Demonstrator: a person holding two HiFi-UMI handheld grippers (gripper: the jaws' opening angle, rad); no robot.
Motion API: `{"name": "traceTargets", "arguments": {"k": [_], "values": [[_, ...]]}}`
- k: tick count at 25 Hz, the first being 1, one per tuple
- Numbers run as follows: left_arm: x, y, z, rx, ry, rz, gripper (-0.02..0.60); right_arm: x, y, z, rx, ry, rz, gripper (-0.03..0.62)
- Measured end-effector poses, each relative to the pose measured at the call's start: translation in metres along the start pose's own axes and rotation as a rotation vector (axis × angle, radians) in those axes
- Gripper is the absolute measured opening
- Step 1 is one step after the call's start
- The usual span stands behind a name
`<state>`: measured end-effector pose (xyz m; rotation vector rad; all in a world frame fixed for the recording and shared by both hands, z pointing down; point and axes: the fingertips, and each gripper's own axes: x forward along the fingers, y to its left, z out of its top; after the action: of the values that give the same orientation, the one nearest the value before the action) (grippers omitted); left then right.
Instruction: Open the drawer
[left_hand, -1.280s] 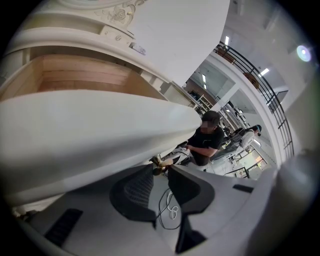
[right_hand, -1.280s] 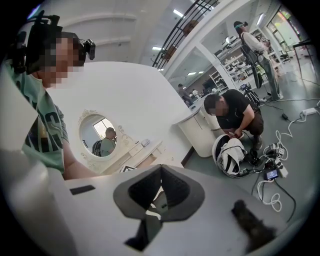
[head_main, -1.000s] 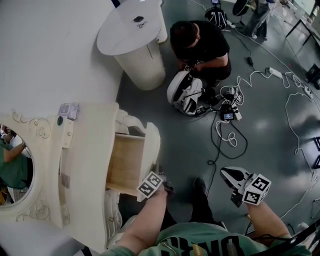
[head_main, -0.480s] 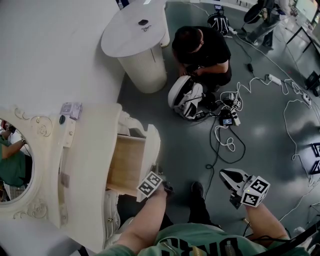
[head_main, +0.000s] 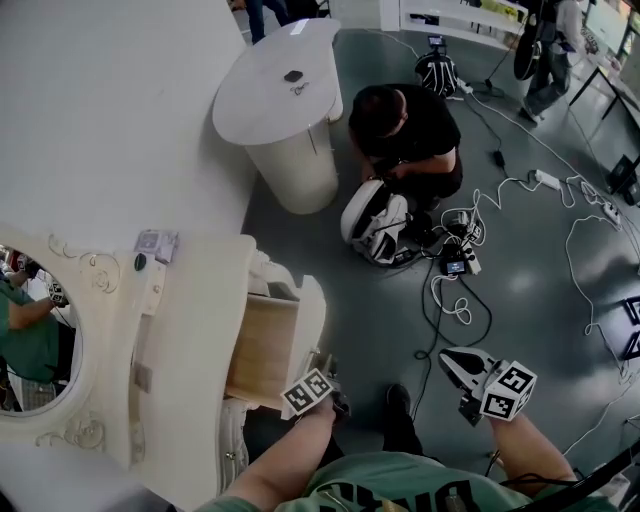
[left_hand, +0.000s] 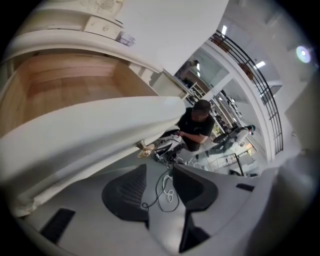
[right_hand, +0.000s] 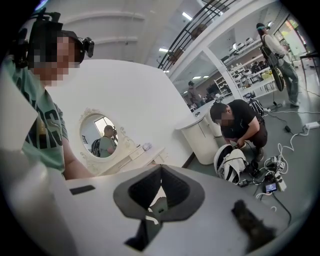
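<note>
In the head view, the cream-painted drawer with a pale wooden inside (head_main: 262, 345) stands pulled well out of the ornate cream dressing table (head_main: 190, 330) at the left, its curved front facing right. The left gripper (head_main: 328, 388) sits just beside that front's near end, and the right gripper (head_main: 450, 360) hangs well apart to the right. In the left gripper view the jaws are apart, having just been opening, with nothing between them. The small brass knob (left_hand: 144, 149) lies just past their tips. In the right gripper view the jaws are together and empty. I judge the drawer a stiff, fairly light box that slides straight; the knob is the place to hold it, though it looks small and smooth enough to slip
</note>
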<state>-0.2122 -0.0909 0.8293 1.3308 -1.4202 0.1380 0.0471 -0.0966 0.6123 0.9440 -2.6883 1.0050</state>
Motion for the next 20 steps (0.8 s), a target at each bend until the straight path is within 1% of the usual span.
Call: {"name": "traceTargets", "arguments": {"k": [2, 4, 6, 8, 11, 14, 17, 20], "values": [[-0.006, -0.017, -0.01, 0.063, 0.051, -0.044, 0.16, 0.003, 0.002, 0.008, -0.005, -0.008, 0.001, 0.012], [-0.014, -0.035, -0.019, 0.11, 0.09, -0.09, 0.16, 0.006, 0.004, 0.016, -0.011, -0.013, 0.004, 0.012], [-0.024, -0.053, -0.019, 0.134, 0.106, -0.132, 0.159, 0.01, 0.006, 0.025, -0.017, -0.015, 0.008, 0.012], [-0.033, -0.071, -0.009, 0.158, 0.095, -0.172, 0.158, 0.014, 0.008, 0.034, -0.024, -0.015, 0.014, 0.012], [-0.046, -0.096, 0.017, 0.2, 0.043, -0.217, 0.152, 0.017, 0.01, 0.045, -0.038, -0.013, 0.03, 0.012], [-0.06, -0.113, 0.052, 0.219, -0.032, -0.238, 0.128, 0.021, 0.013, 0.059, -0.062, -0.011, 0.055, 0.012], [-0.079, -0.121, 0.085, 0.209, -0.11, -0.231, 0.085, 0.03, 0.019, 0.077, -0.1, 0.005, 0.091, 0.012], [-0.103, -0.125, 0.099, 0.183, -0.173, -0.217, 0.043, 0.038, 0.03, 0.09, -0.144, 0.034, 0.148, 0.012]]}}
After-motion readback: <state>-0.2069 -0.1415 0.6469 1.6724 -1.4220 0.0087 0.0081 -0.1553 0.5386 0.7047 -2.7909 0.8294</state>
